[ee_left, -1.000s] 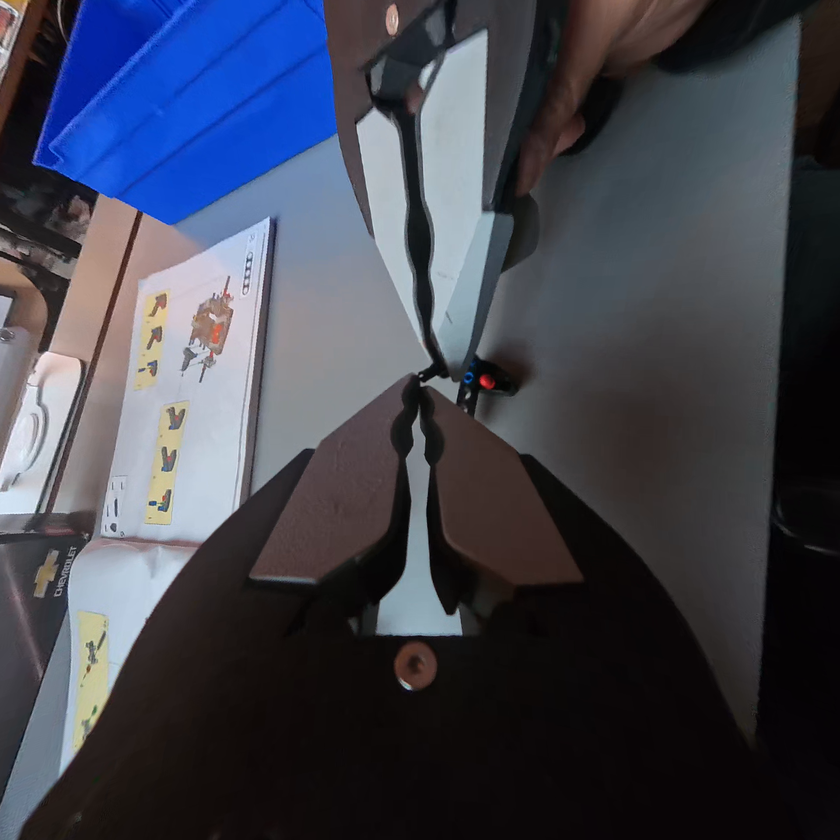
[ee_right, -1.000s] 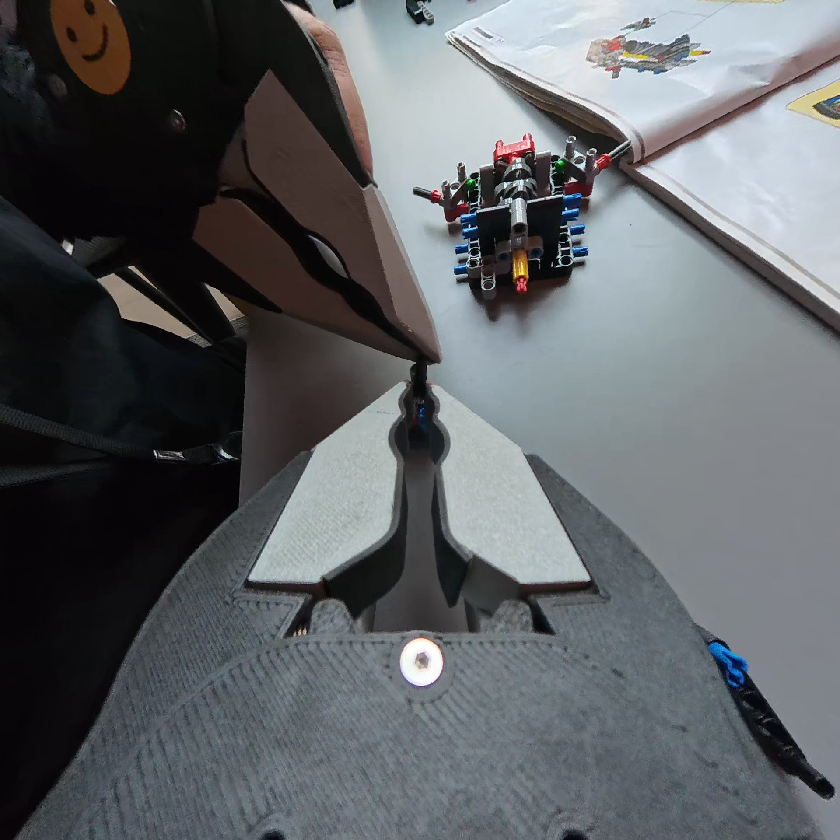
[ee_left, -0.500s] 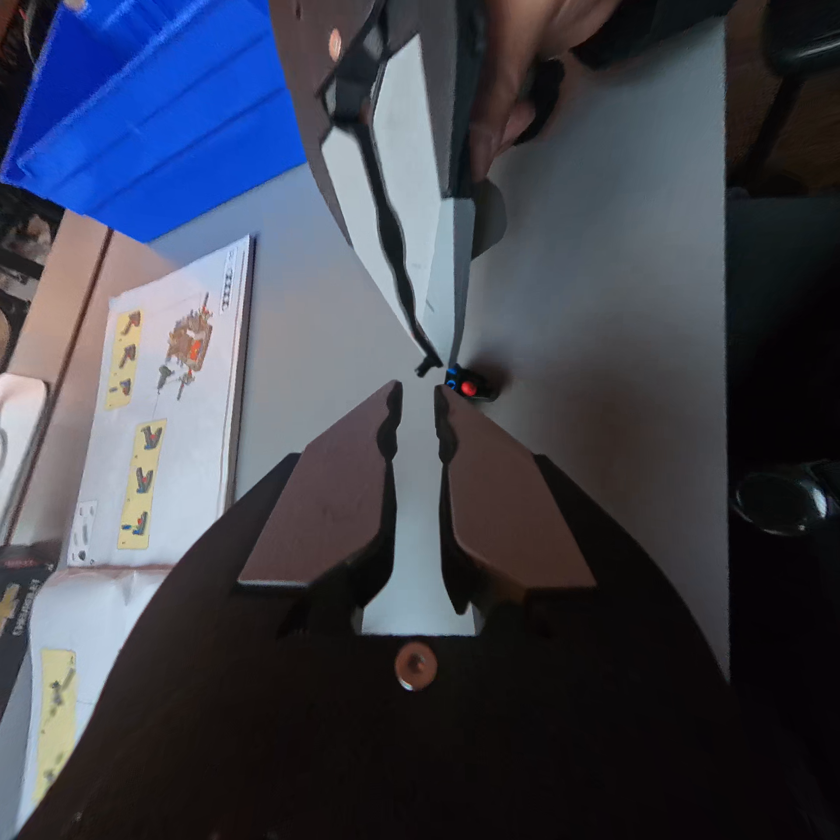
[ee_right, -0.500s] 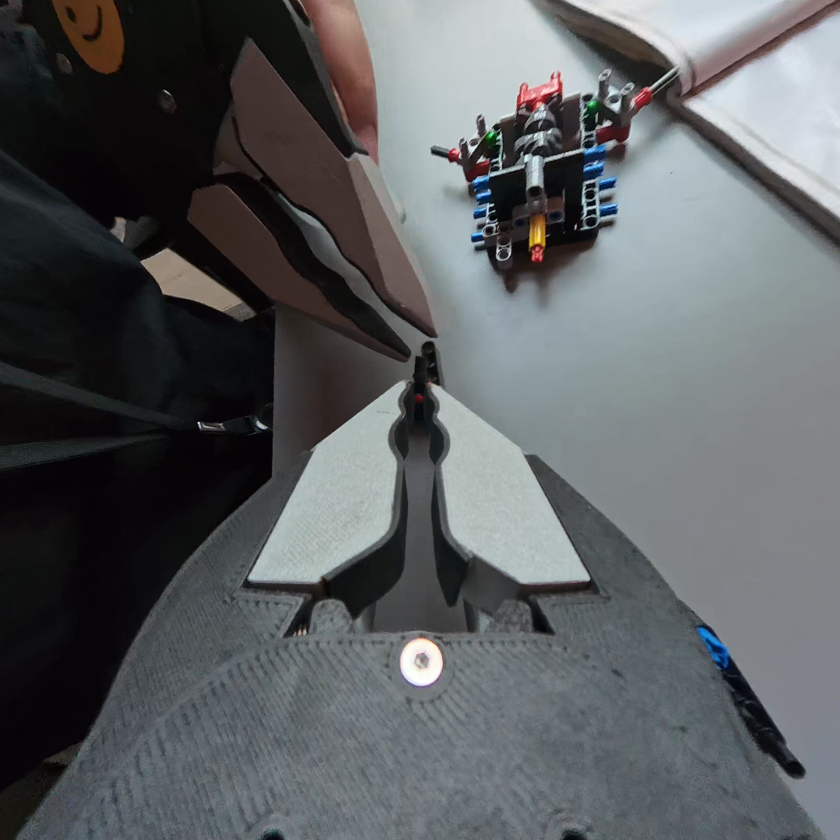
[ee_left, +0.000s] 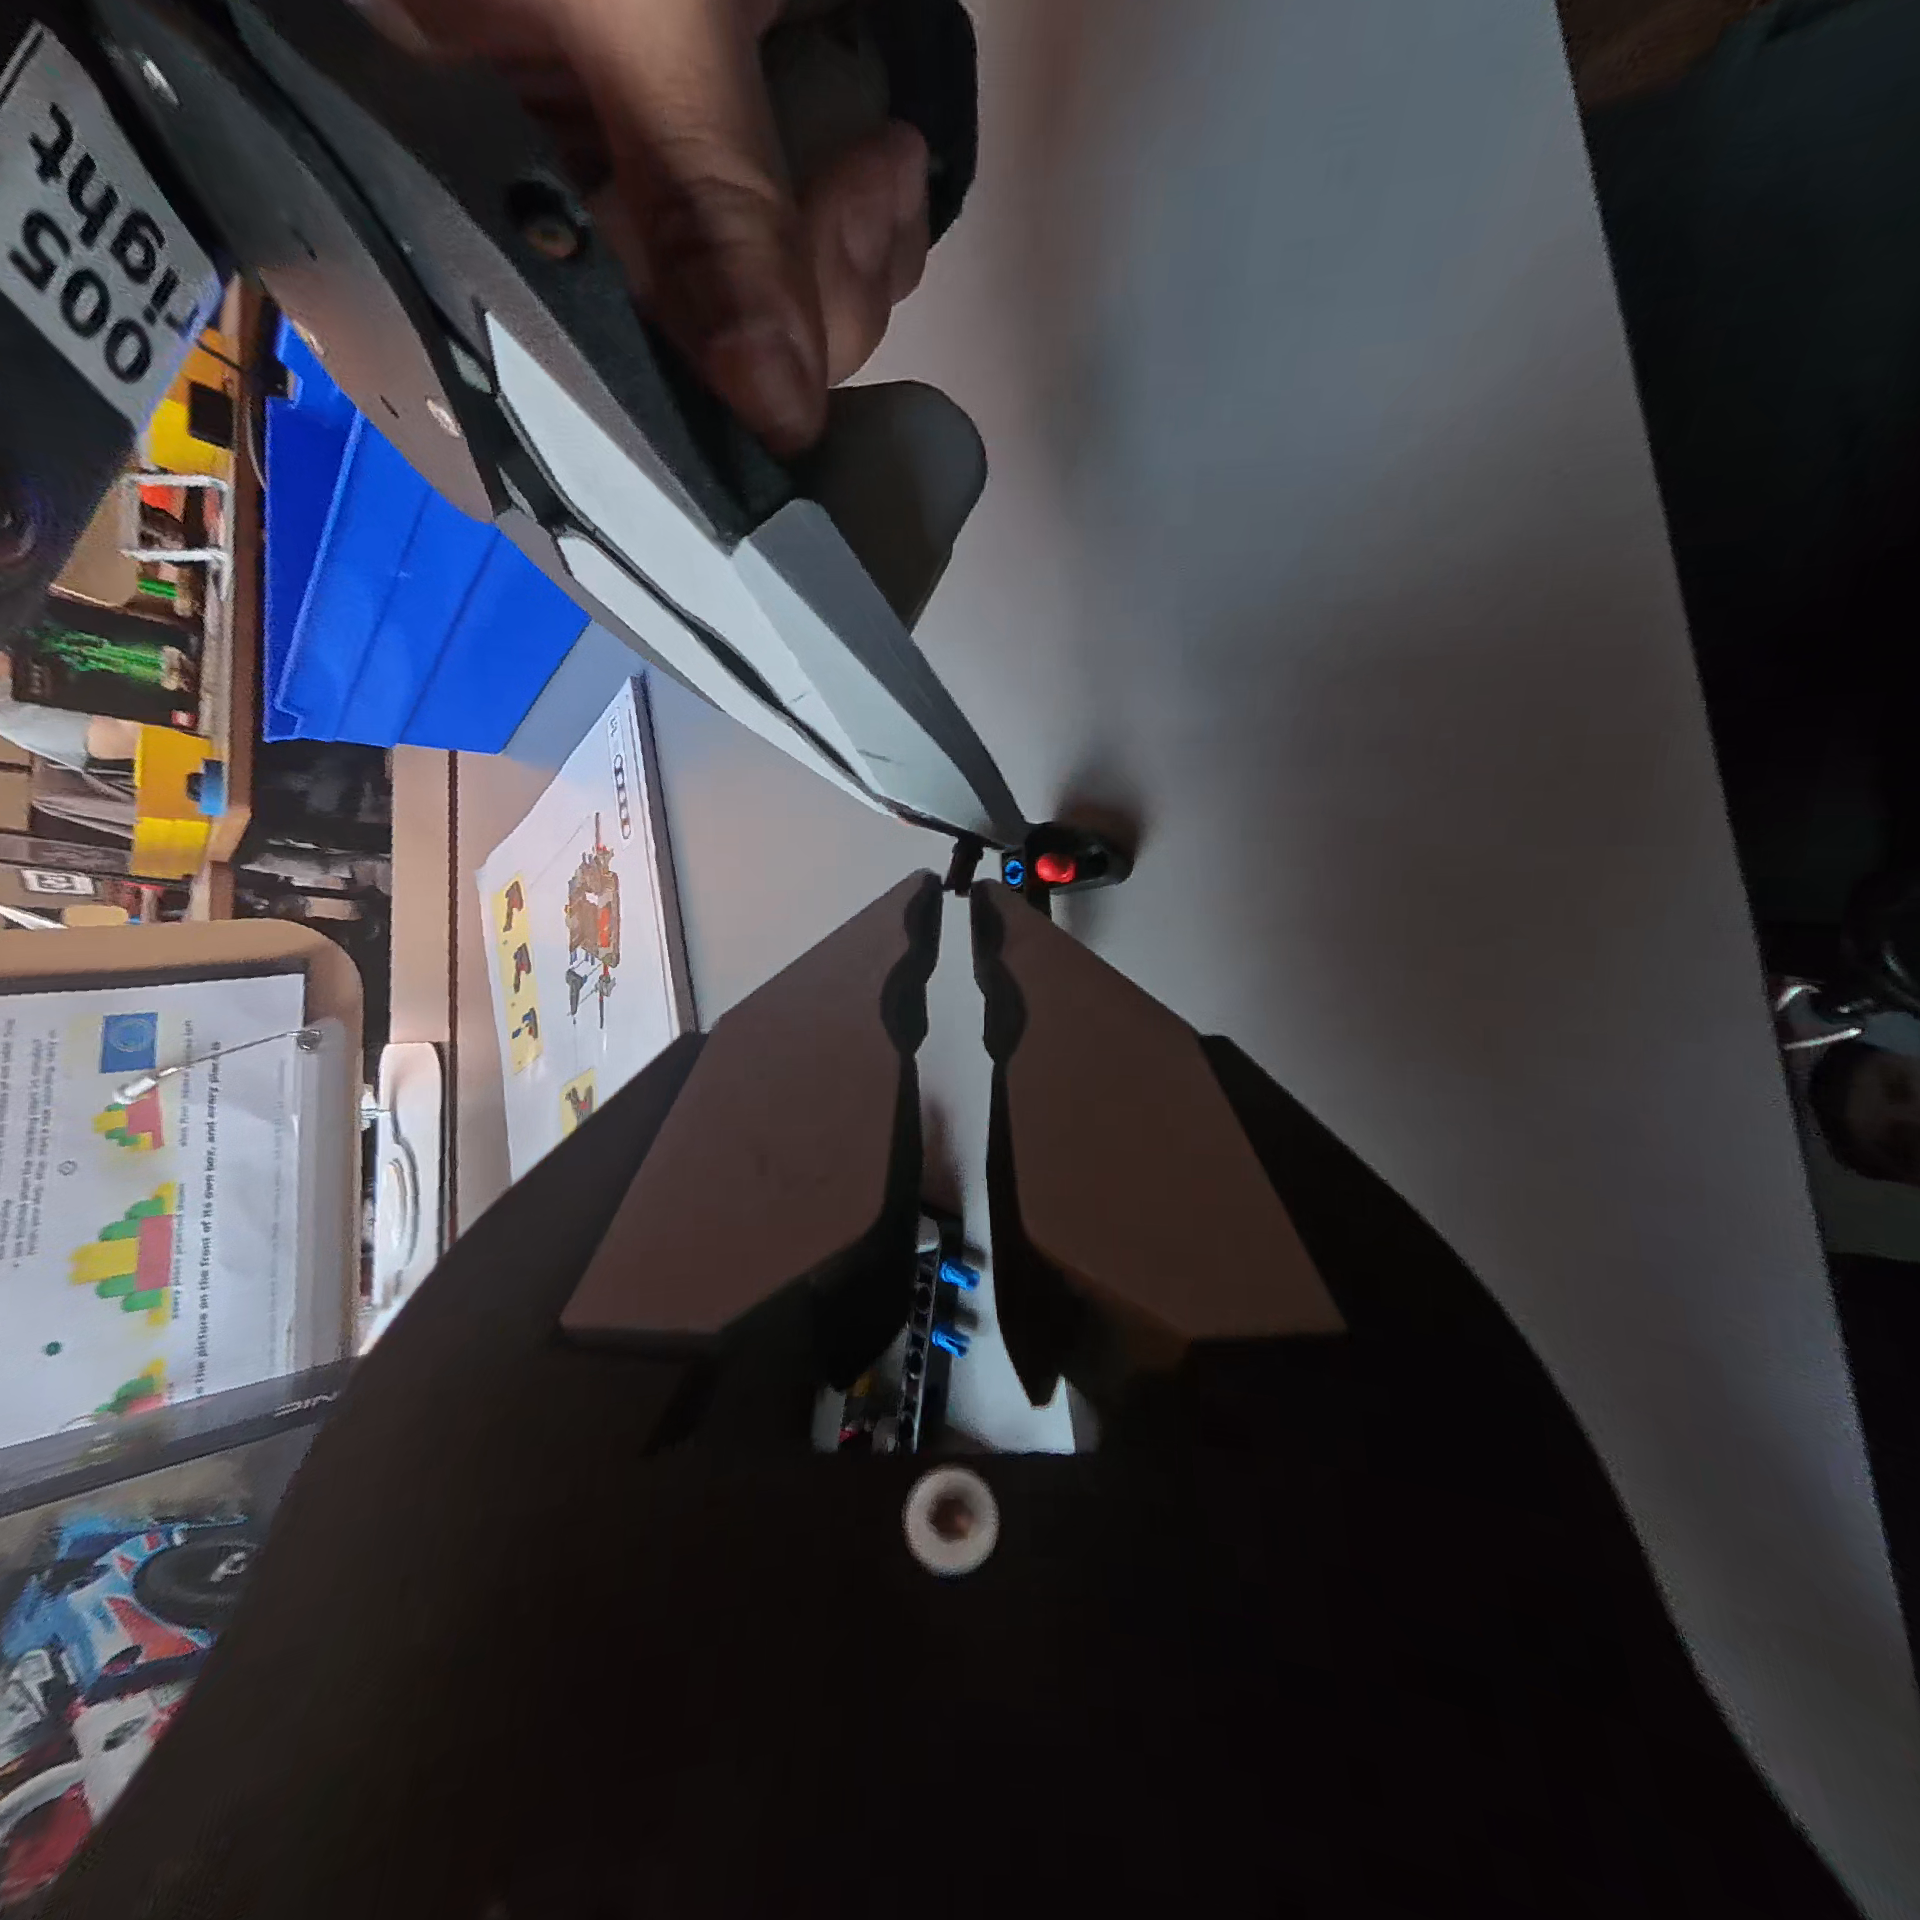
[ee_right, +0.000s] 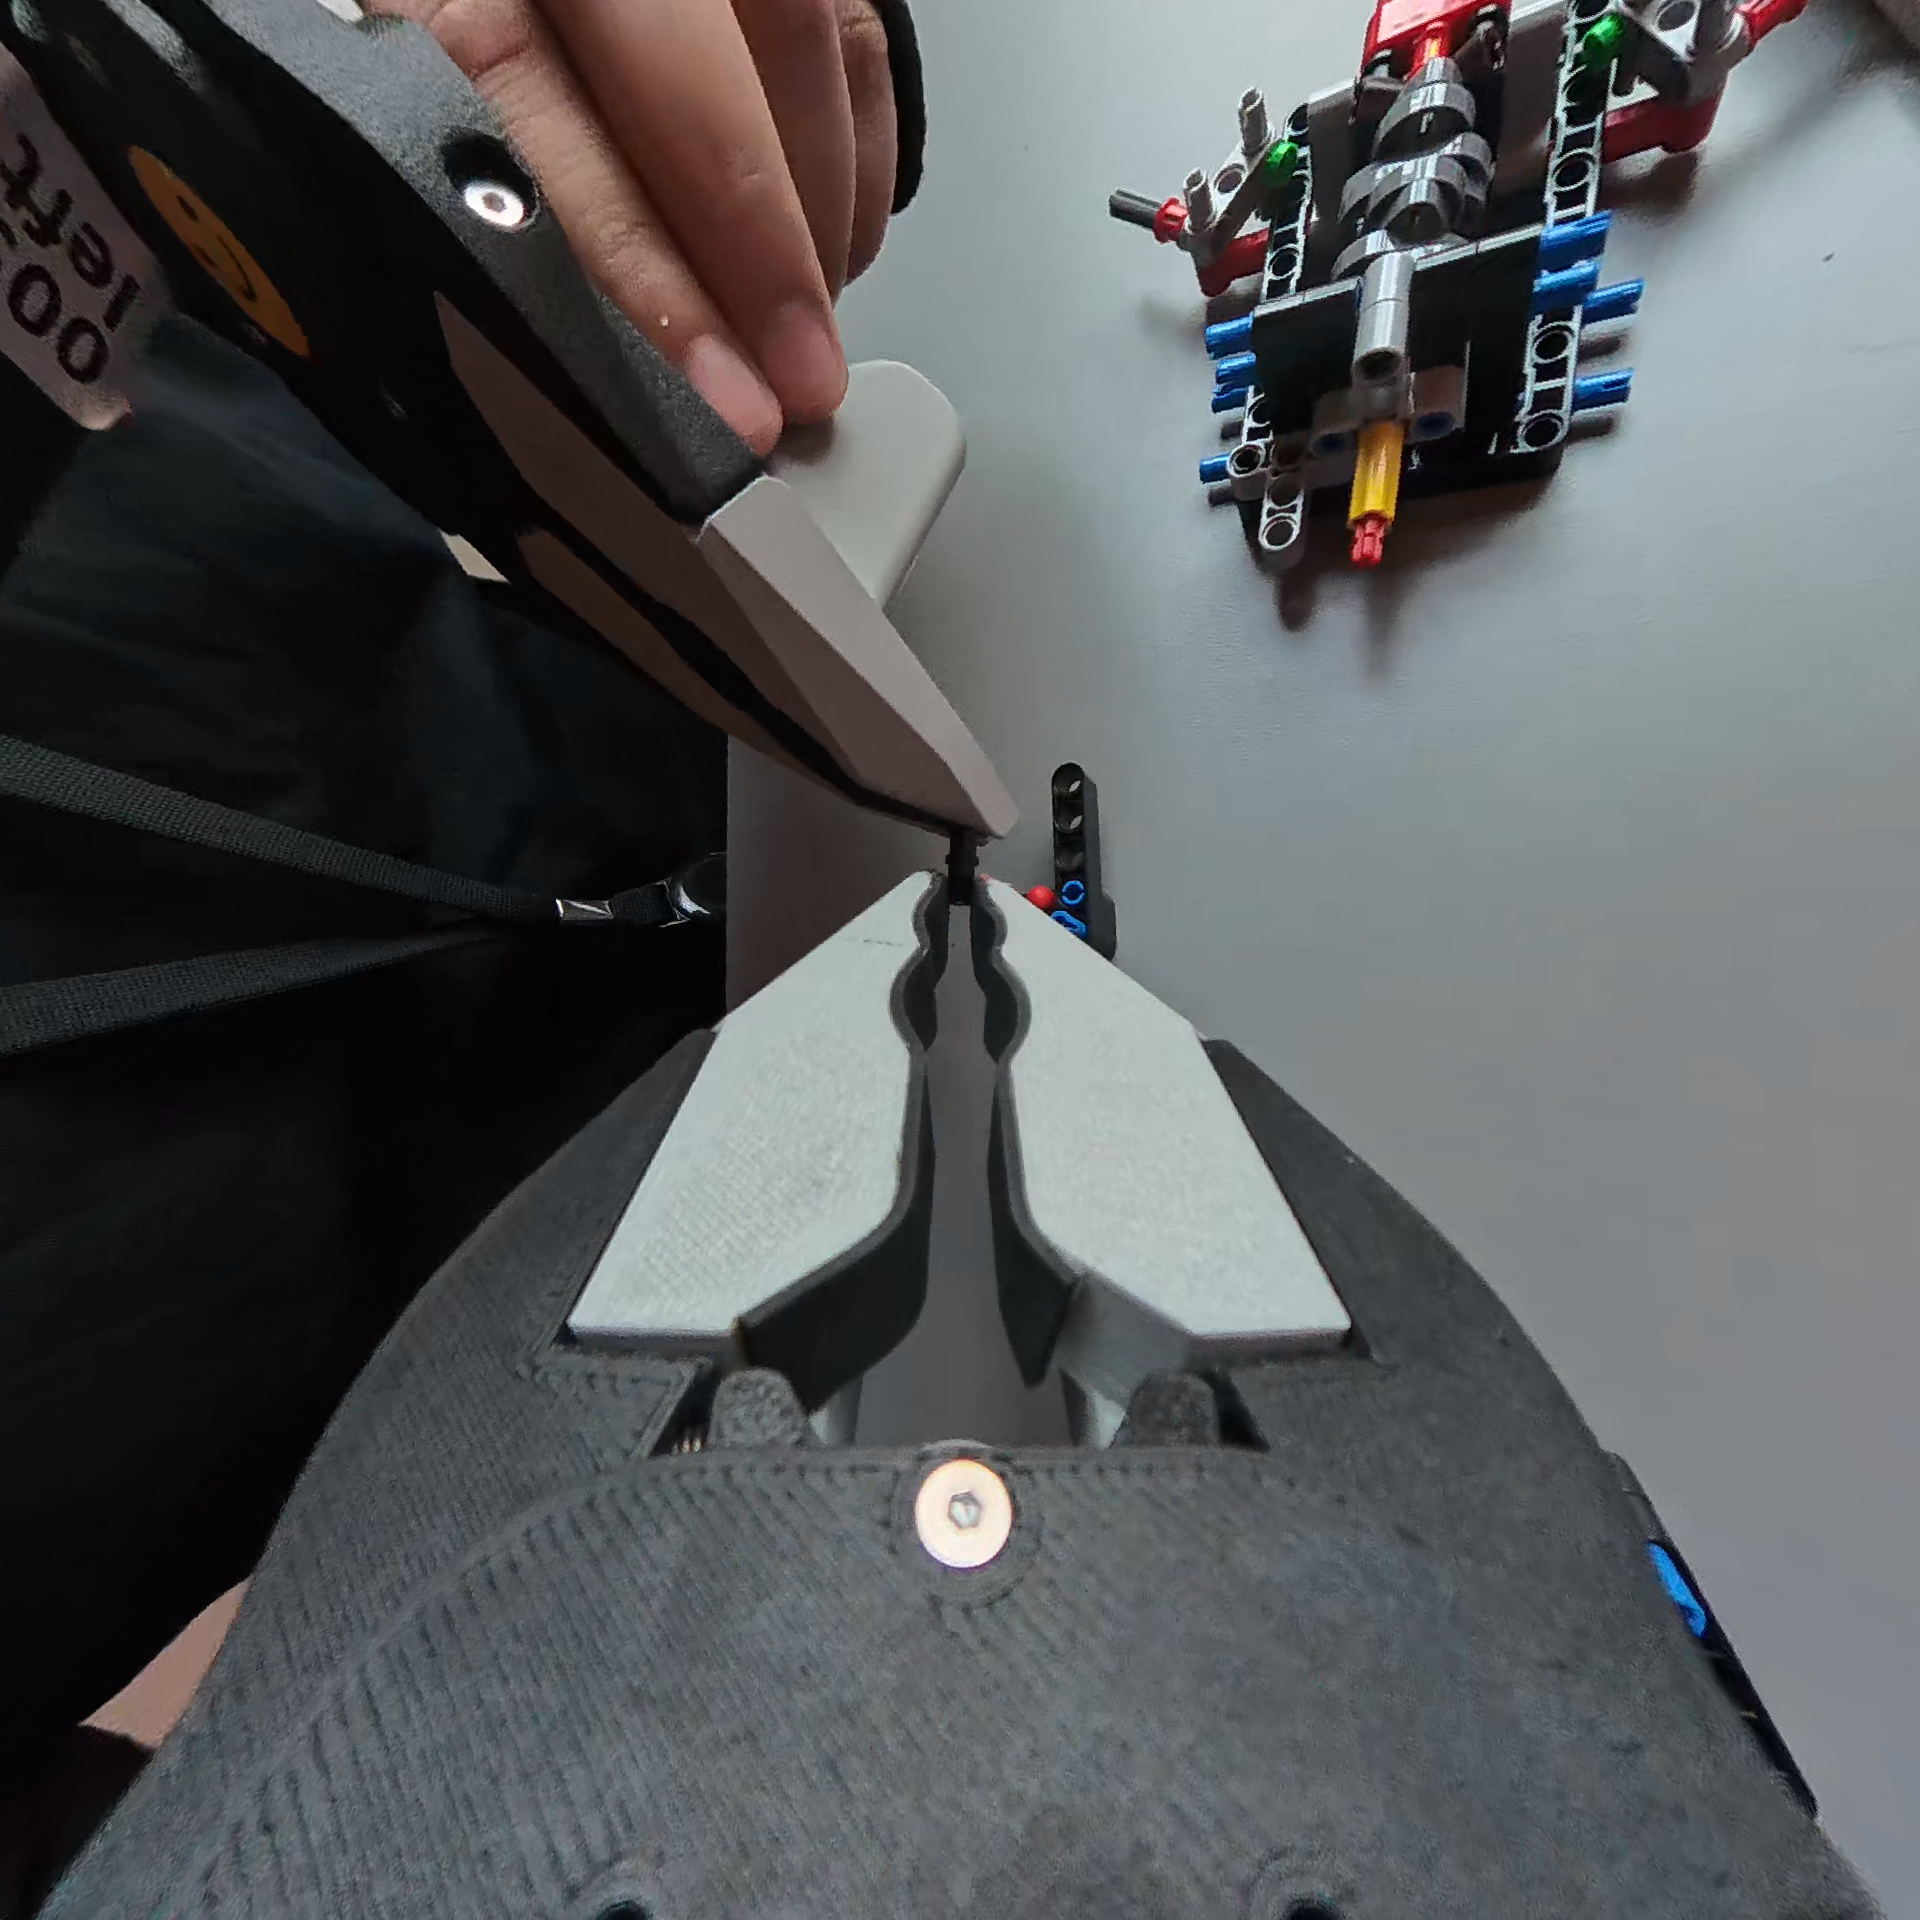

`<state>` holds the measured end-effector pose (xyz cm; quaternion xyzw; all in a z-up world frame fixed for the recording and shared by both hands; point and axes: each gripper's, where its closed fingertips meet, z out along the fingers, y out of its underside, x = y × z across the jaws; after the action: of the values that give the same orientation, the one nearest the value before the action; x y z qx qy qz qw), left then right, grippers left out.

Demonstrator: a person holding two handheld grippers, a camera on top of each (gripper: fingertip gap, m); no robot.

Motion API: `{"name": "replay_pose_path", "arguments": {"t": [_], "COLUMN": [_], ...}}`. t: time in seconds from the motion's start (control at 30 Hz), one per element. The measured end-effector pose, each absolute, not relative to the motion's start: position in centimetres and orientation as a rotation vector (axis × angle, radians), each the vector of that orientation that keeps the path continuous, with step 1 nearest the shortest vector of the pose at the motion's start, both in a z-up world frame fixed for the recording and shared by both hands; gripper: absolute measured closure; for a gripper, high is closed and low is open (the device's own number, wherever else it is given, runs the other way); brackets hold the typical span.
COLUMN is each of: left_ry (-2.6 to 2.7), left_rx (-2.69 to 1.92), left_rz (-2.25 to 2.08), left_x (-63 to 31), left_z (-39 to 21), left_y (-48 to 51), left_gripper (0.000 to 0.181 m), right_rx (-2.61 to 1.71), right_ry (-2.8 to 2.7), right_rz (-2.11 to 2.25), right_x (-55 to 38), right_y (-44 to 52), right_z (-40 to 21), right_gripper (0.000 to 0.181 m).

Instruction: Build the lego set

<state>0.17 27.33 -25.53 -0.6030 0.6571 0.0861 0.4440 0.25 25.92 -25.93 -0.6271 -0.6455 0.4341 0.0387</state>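
A small black pin (ee_left: pixel 962 869) sits between the tips of both grippers, just above the grey table (ee_left: pixel 1351 623). My left gripper (ee_left: pixel 954 889), with brown pads, is closed on its near end. The right gripper (ee_left: pixel 992 826), with grey pads, comes in from the upper left and pinches the far end. In the right wrist view my right gripper (ee_right: pixel 961 891) is shut on the same pin (ee_right: pixel 964 858), and the left gripper (ee_right: pixel 982 826) meets it from above. A black beam (ee_right: pixel 1070 842) with red and blue pins lies on the table just behind the tips.
A part-built Lego assembly (ee_right: pixel 1403 291) lies at the far right. An open instruction booklet (ee_left: pixel 582 935) and a blue bin (ee_left: pixel 416 603) are to the left. The table edge (ee_right: pixel 727 831) runs close by. A black and blue part (ee_right: pixel 1683 1621) lies by my right gripper. My two grippers' fingertips are within a few centimetres of each other.
My left gripper was shut, opened half a second ago, and has now closed on the black pin held by the right gripper. Both grippers have come closer to the cameras.
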Motion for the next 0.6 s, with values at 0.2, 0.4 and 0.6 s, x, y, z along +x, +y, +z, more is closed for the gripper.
{"name": "replay_pose_path", "arguments": {"t": [0.2, 0.4, 0.6], "left_ry": [1.655, 1.615, 1.396], "left_rx": [-1.441, -1.543, -1.800], "left_rz": [0.241, 0.196, -0.181], "left_x": [0.5, 0.1, 0.2], "left_z": [-25.6, -25.9, -25.0], "left_y": [27.0, 27.3, 27.4], "left_gripper": [0.177, 0.180, 0.180], "right_rx": [-1.953, -1.882, -1.675], "right_ry": [-1.970, -1.943, -1.845], "right_rz": [1.415, 1.363, 1.219], "right_x": [0.3, -0.1, -0.4], "right_y": [25.5, 26.0, 26.8], "right_z": [-25.9, -26.0, -25.0], "right_gripper": [0.181, 0.181, 0.180]}}
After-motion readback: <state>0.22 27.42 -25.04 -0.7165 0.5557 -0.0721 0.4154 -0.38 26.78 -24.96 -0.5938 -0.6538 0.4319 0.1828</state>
